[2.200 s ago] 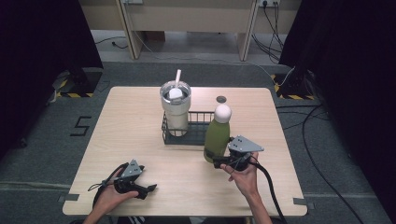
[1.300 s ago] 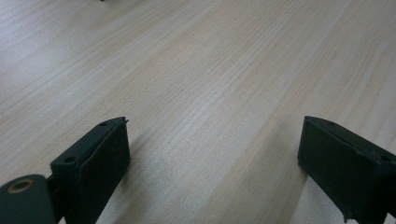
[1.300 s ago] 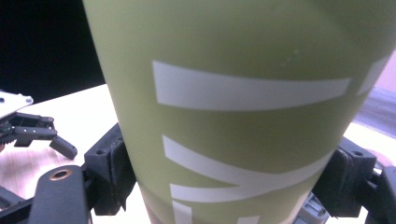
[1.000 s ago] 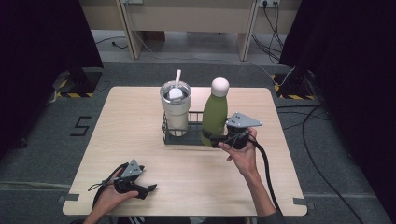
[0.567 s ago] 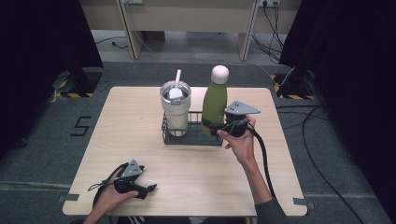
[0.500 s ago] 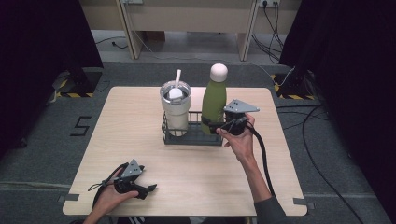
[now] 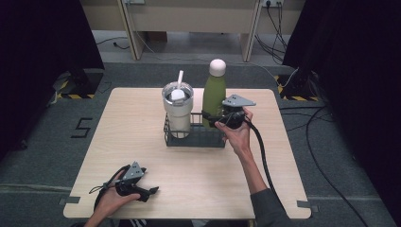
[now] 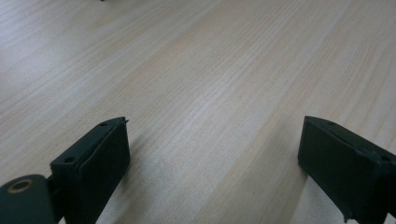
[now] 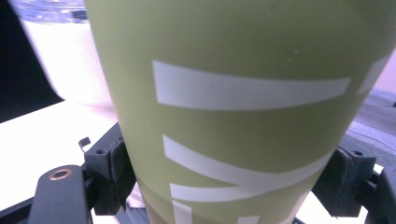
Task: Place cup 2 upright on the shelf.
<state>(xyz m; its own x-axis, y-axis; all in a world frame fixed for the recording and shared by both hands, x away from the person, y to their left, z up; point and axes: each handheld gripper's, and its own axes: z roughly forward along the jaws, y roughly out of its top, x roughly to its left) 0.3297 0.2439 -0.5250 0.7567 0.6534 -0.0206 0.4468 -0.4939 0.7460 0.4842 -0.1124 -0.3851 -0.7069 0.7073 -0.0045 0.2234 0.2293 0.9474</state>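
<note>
A: What has changed around the right gripper (image 7: 213, 119) in the last couple of seconds?

B: The tall green metal bottle with the white round cap (image 7: 213, 92) has been carried from the bare tabletop, in front of the black wire caddy (image 7: 196, 137), up and over the caddy's rim. It now stands between the jaws above the caddy's right-hand compartment, just beside the white lidded tumbler with a straw (image 7: 178, 106) in the left-hand one. Whether its base already rests on the wire floor cannot be told from here.

A: And the jaws themselves?

B: Clenched on the bottle's lower body; in the right gripper view the green wall with white stripes (image 9: 243, 116) spans the whole gap and each pad presses a flank.

A: What does that mean for the work?

B: In my judgement the transfer is nearly done; lowering and release remain.

A: Which way does the bottle point?

B: Its long axis is vertical, crosswise to the jaws' reach, cap uppermost, base toward the caddy.

A: The left gripper (image 7: 150, 191)?

B: Resting low near the front edge of the pale wooden table (image 7: 142, 101), jaws spread wide with only wood grain between them (image 8: 215, 121).
</note>
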